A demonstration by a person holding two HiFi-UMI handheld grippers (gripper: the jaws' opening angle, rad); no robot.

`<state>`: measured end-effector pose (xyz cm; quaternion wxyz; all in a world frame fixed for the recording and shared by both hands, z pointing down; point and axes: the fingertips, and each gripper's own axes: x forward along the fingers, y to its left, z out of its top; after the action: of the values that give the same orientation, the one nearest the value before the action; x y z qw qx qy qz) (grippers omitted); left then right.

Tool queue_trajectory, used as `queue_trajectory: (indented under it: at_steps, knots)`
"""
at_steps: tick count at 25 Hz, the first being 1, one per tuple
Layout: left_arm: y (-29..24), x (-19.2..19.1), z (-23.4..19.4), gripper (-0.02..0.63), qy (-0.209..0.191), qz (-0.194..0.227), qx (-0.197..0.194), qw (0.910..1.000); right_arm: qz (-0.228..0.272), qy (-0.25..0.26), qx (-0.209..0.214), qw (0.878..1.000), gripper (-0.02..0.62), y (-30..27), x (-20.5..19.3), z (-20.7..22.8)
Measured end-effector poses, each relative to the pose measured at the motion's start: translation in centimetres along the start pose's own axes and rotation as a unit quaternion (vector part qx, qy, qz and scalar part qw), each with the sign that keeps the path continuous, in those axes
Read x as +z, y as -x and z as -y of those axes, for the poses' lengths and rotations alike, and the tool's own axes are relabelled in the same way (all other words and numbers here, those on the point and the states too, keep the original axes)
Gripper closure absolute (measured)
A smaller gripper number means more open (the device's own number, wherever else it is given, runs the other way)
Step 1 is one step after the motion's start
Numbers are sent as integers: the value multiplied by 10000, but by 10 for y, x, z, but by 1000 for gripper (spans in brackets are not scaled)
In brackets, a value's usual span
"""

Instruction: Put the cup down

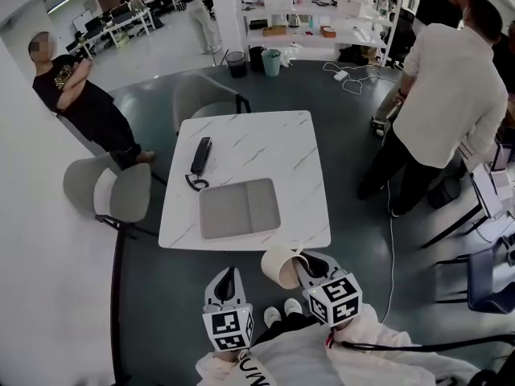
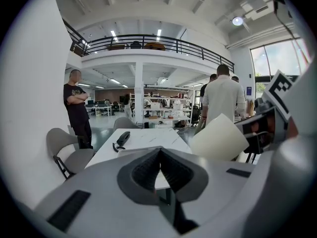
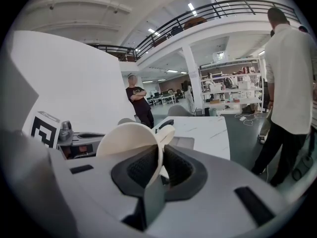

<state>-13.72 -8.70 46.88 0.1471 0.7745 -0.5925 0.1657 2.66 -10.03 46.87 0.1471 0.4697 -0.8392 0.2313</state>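
Observation:
A cream paper cup [image 1: 279, 266] hangs in the air just off the near edge of the white marble table [image 1: 241, 139], lying on its side. My right gripper [image 1: 304, 265] is shut on the cup's wall near the rim; the right gripper view shows the cup [image 3: 130, 138] with its wall pinched between the dark pads [image 3: 141, 170]. The left gripper [image 1: 226, 285] hovers to the cup's left with its jaws shut and nothing in them. In the left gripper view the cup [image 2: 219, 138] shows at the right.
A grey tray [image 1: 239, 208] lies on the table's near half, with a black phone handset [image 1: 200, 157] behind it. Grey chairs [image 1: 121, 191] stand left of and behind the table. A person in a white shirt [image 1: 451, 95] stands at the right, and another in black [image 1: 76, 95] at the left.

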Motion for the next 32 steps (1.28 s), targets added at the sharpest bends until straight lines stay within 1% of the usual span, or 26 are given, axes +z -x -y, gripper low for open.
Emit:
queue_trajectory:
  at_steps: [14,25,32]
  knots:
    - [-36,8,-13,595,-23,-86,-45,10000,-123,28,-89,9999,557,-31,17,21]
    - [-82,6,-34,595,-47,-211,44,9998,-283,195,-180,9992,557,-80,28,53]
    - [-115,-3,-42,595,-65,-323,108,9994,-421,321,-194,9984,557,-111,30,73]
